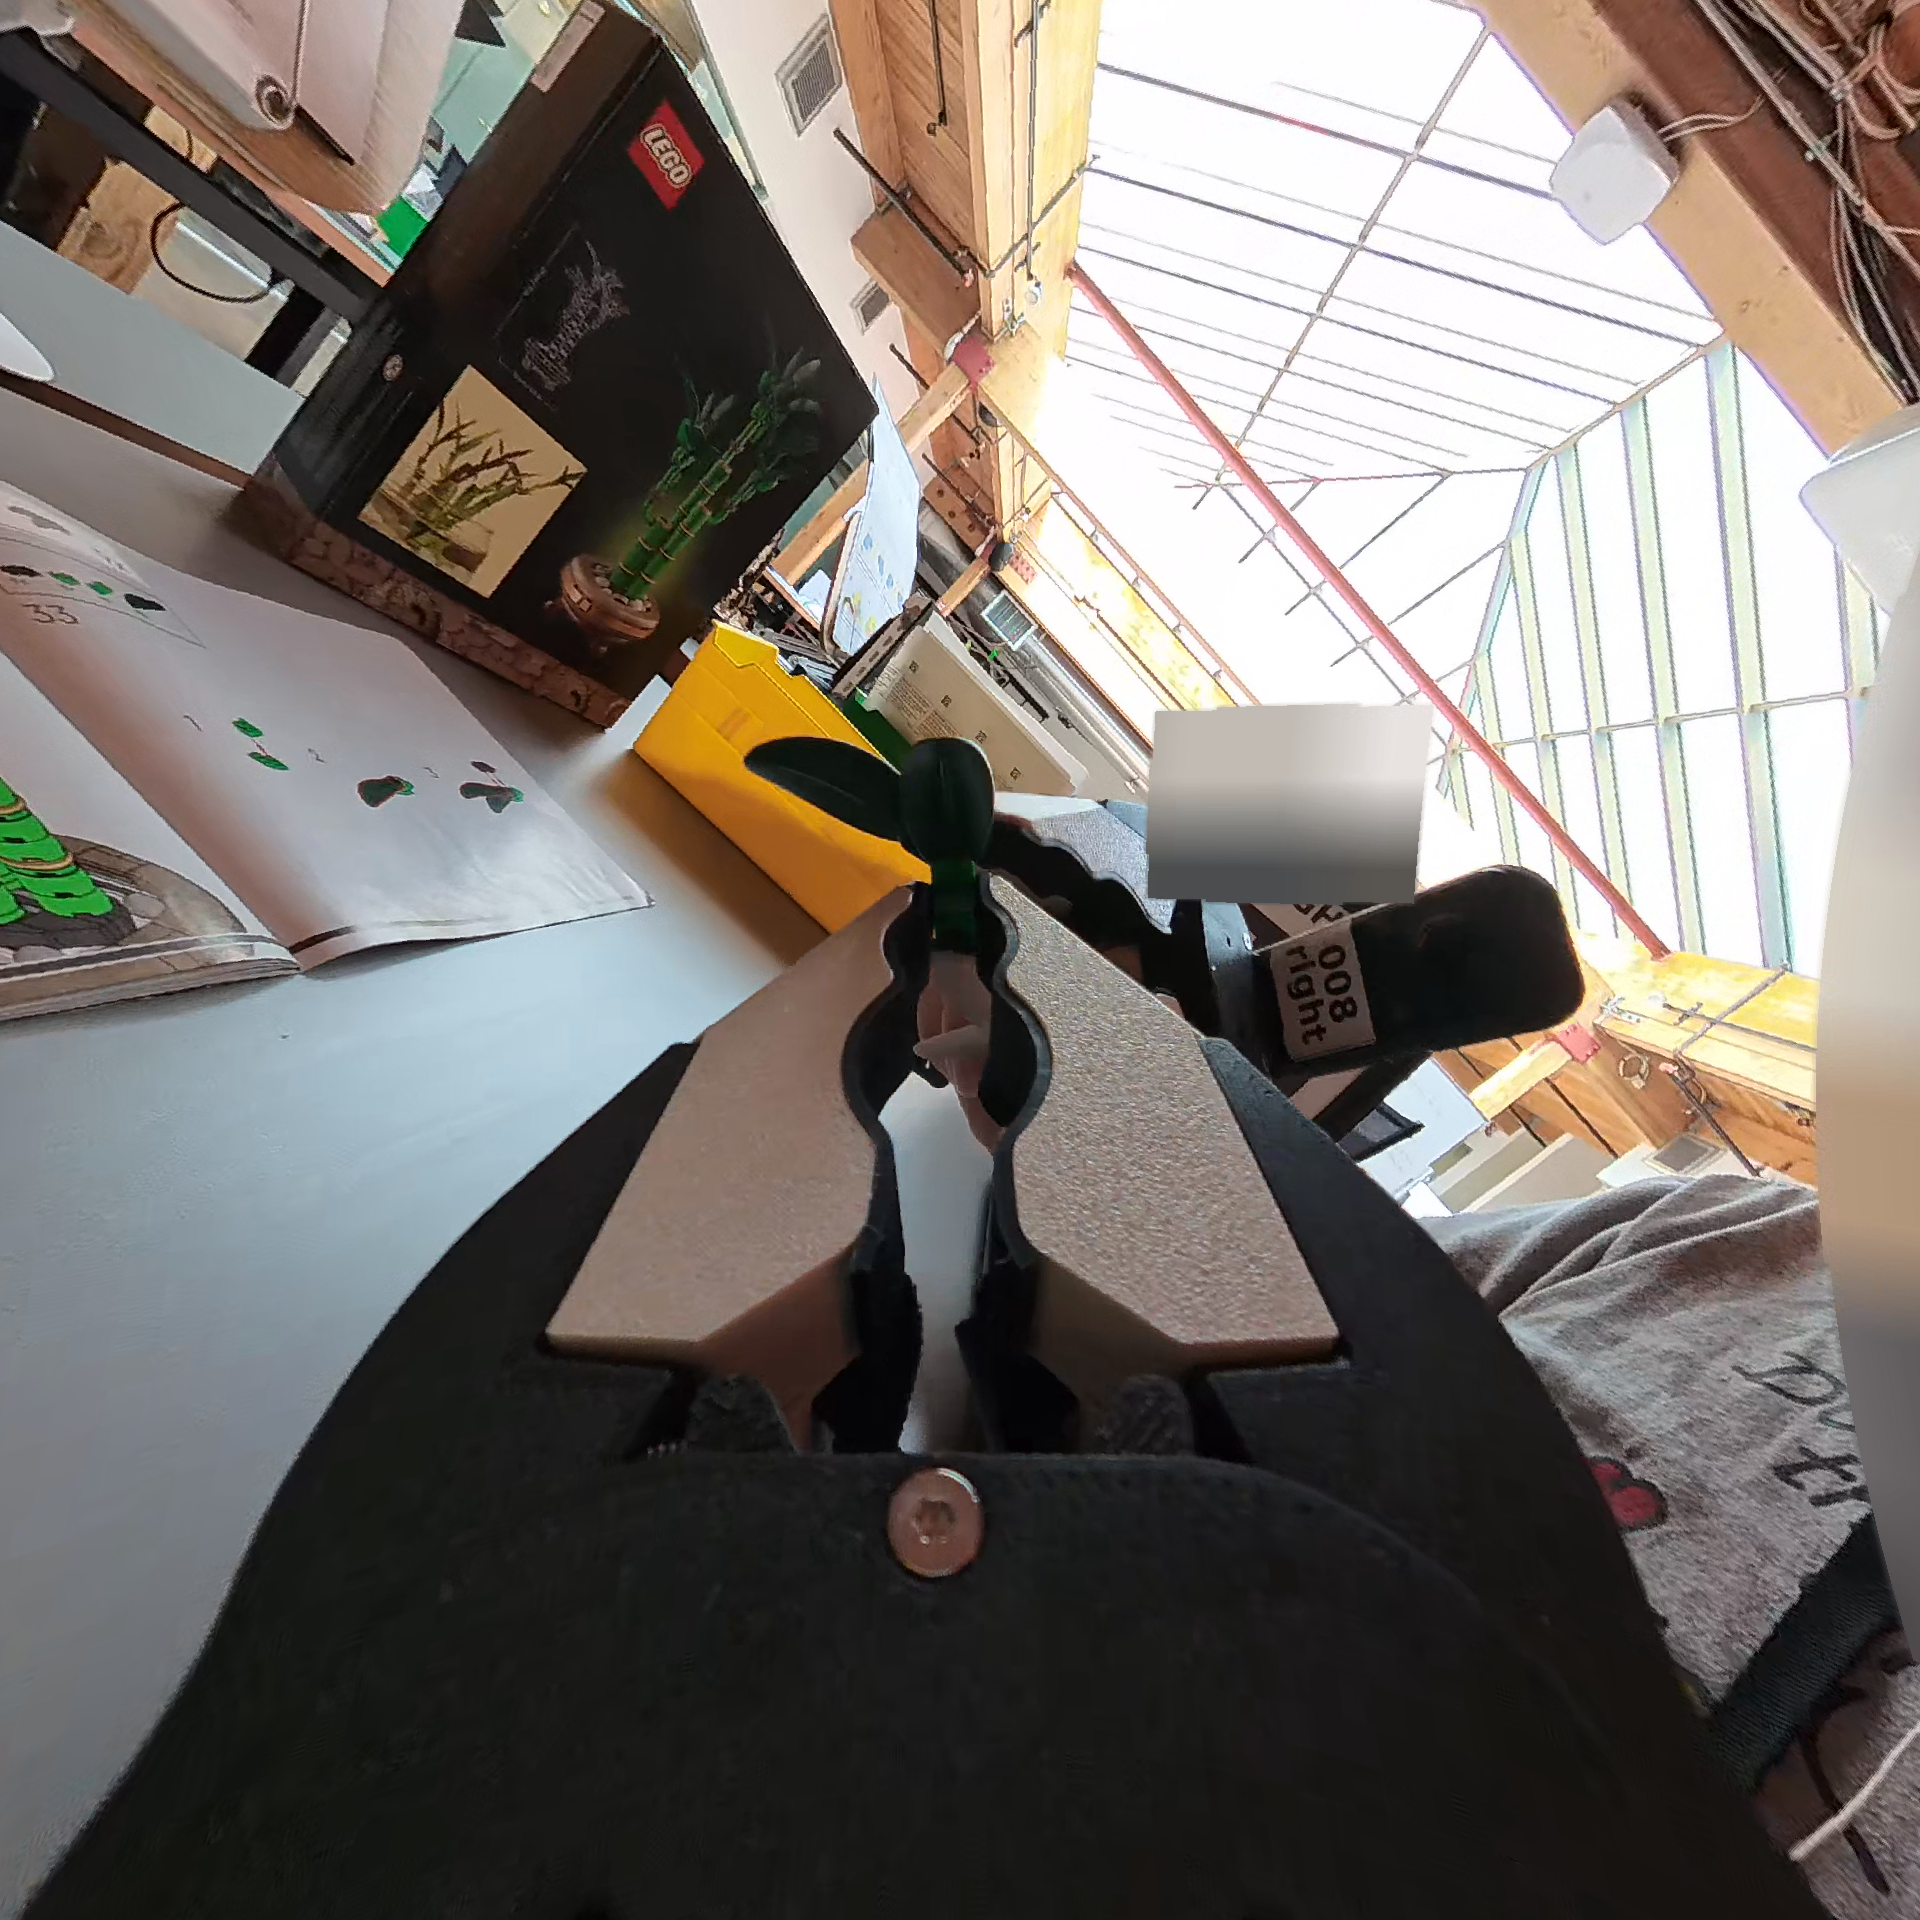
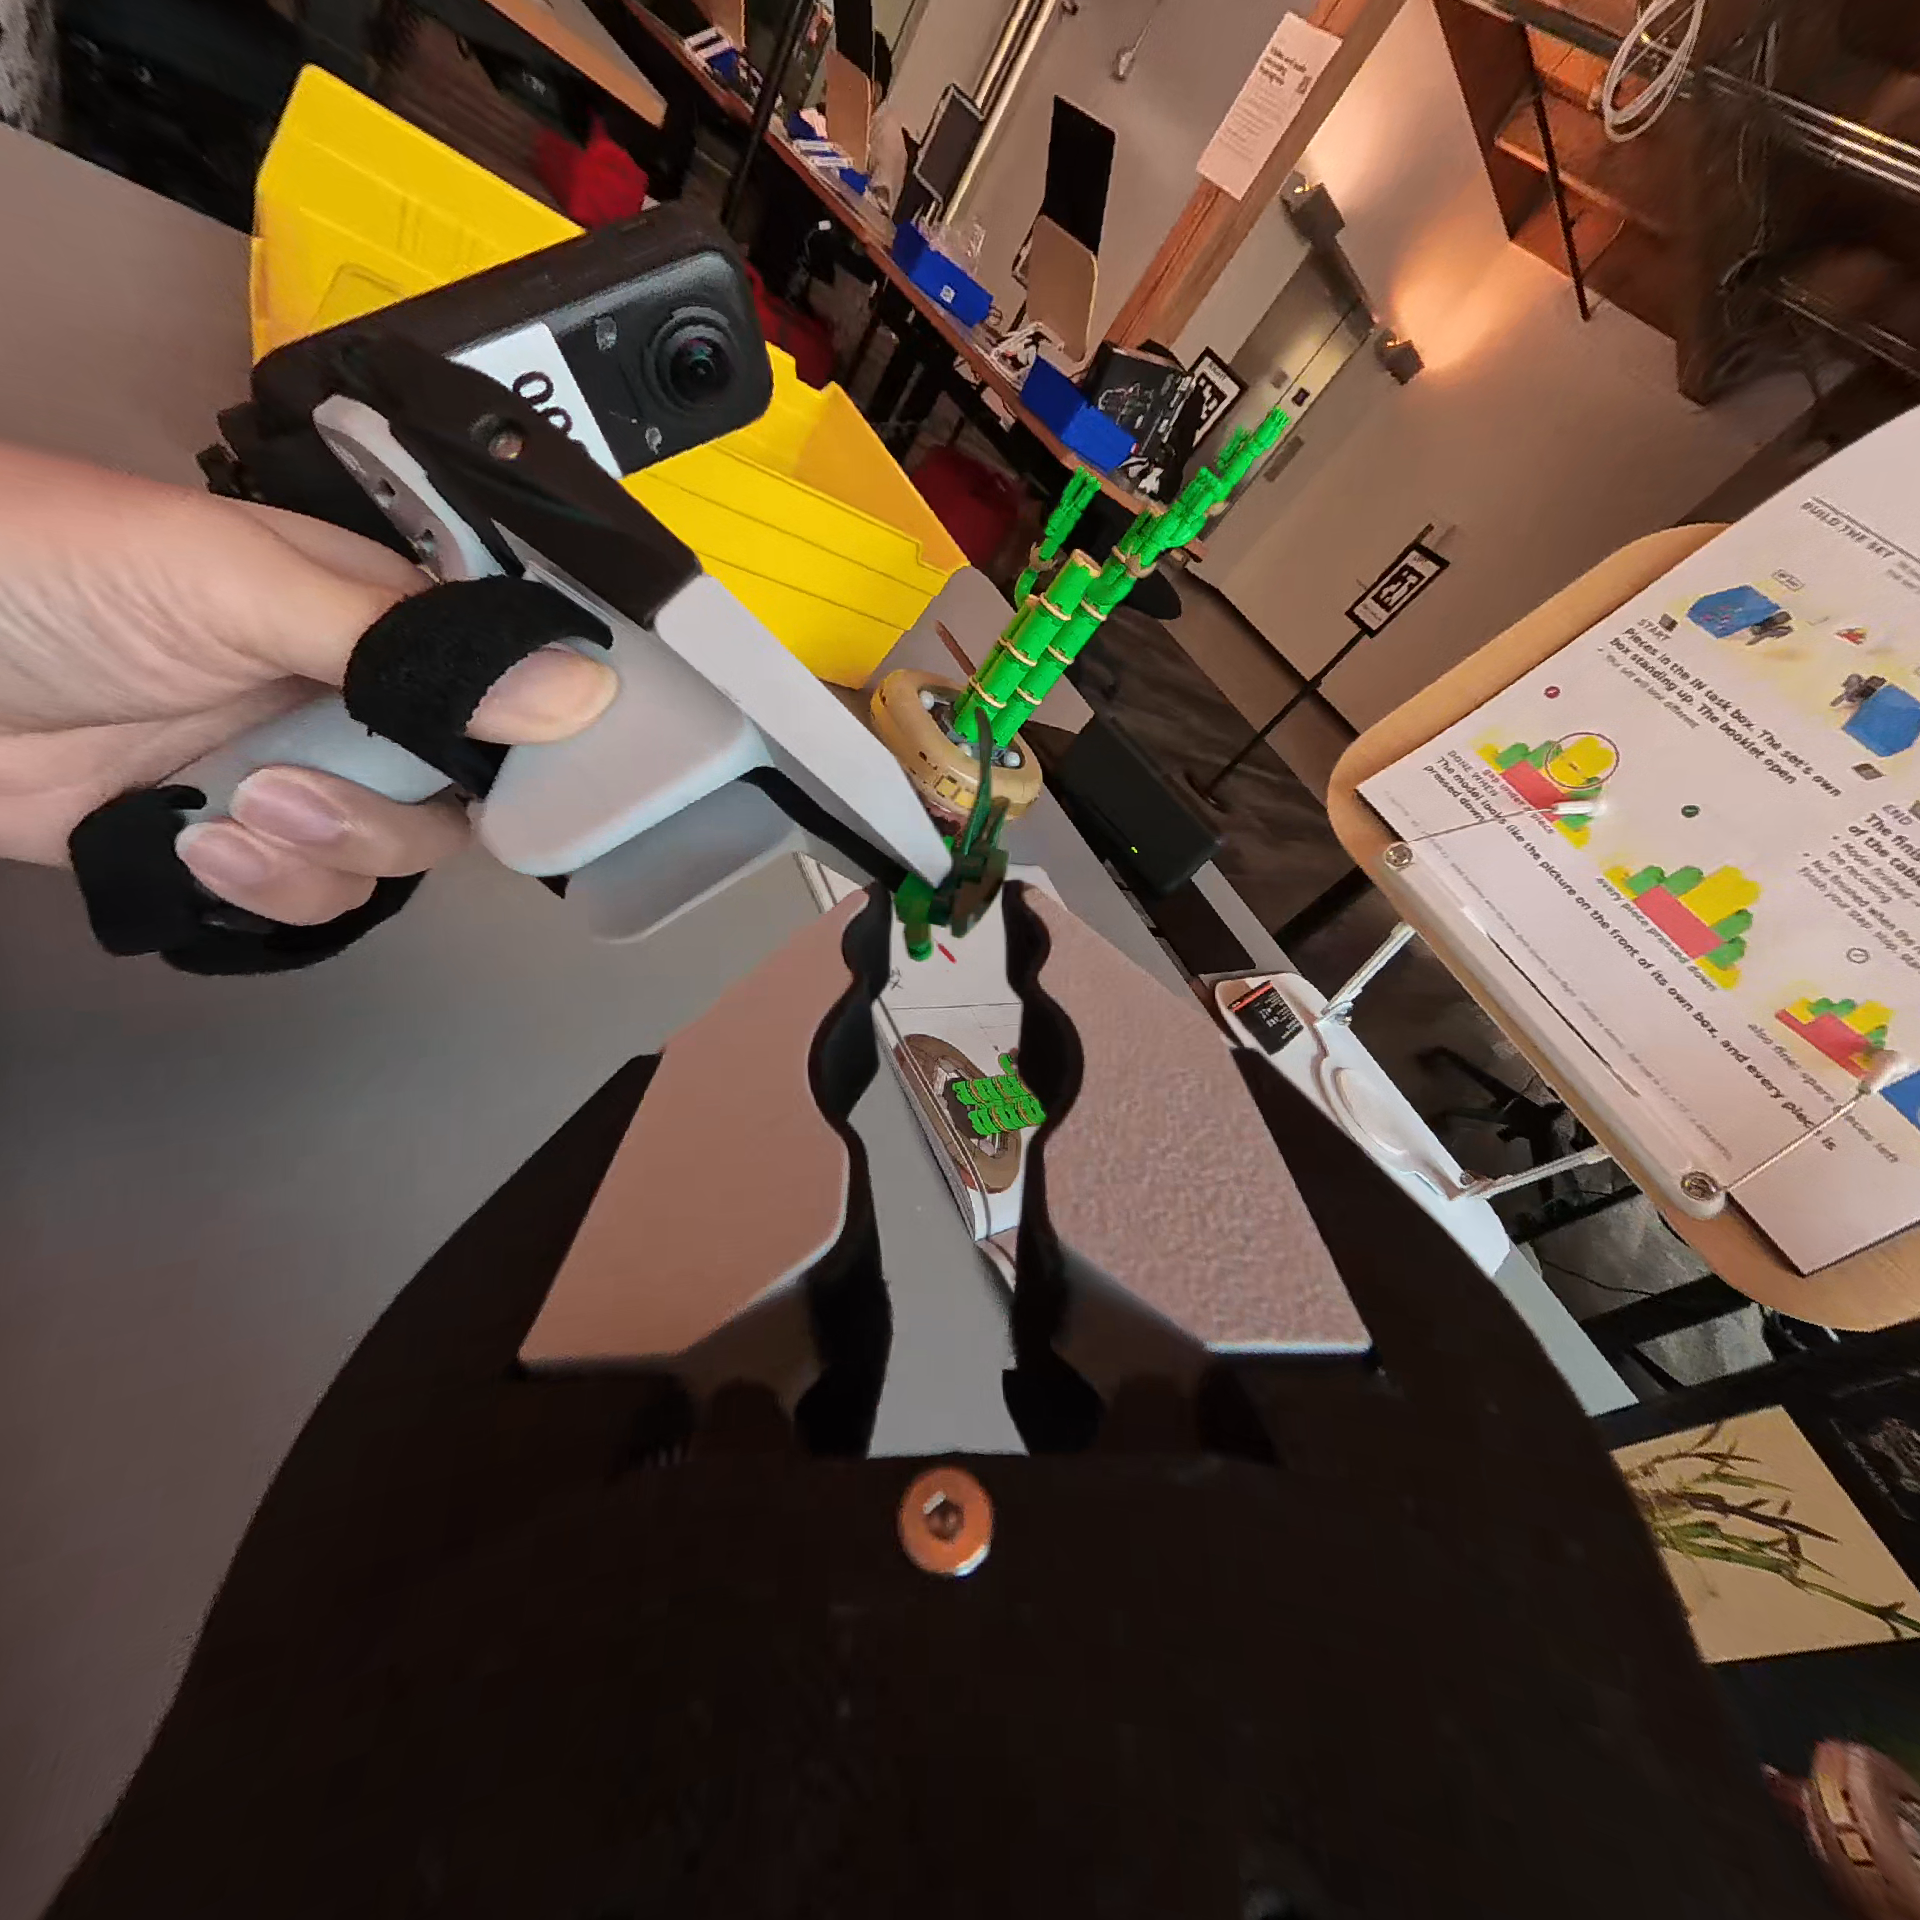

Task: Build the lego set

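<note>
My left gripper [image 1: 951, 914] is shut on the bright green stem of a small leaf piece [image 1: 914, 795], whose dark green leaves stick out past the fingertips. In the right wrist view the left gripper [image 2: 940, 868], held by a hand [image 2: 208, 665], comes in from the left and meets my right gripper [image 2: 951, 914] tip to tip. The right jaws stand narrow, closed around the same small green leaf piece [image 2: 961, 894]. Behind it stands the green bamboo model [image 2: 1060, 623] in its tan pot [image 2: 1029, 779]. The right gripper [image 1: 1403, 966] also shows behind the leaves in the left wrist view.
The open instruction booklet [image 1: 312, 790] lies on the grey table [image 1: 312, 1195], with the black set box [image 1: 582, 416] behind it. A yellow bin [image 1: 748, 769] [image 2: 790, 520] stands by the model. A wooden board with a printed sheet [image 2: 1662, 862] is at the right. Less than 4 cm separates the two grippers' tips. From either gripper's tips it is about 30 cm to the green bamboo model [image 2: 1060, 623].
</note>
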A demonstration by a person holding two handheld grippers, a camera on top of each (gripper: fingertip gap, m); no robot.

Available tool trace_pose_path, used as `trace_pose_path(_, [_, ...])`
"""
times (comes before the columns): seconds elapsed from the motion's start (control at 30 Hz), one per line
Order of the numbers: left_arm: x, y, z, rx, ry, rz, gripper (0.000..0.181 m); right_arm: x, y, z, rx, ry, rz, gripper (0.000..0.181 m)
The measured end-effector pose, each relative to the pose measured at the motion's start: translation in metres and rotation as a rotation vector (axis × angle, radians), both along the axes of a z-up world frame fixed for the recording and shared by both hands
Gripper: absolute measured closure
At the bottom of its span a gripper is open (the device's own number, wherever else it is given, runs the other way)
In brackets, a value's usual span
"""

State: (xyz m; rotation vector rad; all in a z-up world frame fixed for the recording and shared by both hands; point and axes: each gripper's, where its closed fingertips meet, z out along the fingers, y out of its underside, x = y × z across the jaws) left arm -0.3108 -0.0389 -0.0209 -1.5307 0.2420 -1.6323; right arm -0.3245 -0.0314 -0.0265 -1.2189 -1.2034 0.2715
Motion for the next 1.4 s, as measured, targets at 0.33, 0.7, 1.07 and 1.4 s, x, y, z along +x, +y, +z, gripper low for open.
trace_pose_path(0.33, [-0.002, 0.001, 0.002, -0.051, -0.099, -0.03, 0.175, -0.001, 0.0, 0.002, 0.142, -0.016, -0.038, 0.161])
trace_pose_path(0.7, [-0.009, -0.003, 0.019, -0.069, -0.296, -0.075, 0.175, 0.0, -0.001, 0.02, 0.167, 0.115, -0.043, 0.143])
trace_pose_path(1.07, [-0.005, -0.011, 0.026, -0.069, -0.366, -0.156, 0.175, -0.003, -0.012, 0.026, 0.219, 0.11, 0.023, 0.16])
trace_pose_path(1.4, [-0.004, -0.012, 0.028, -0.058, -0.376, -0.159, 0.175, -0.003, -0.016, 0.032, 0.171, 0.181, 0.053, 0.161])
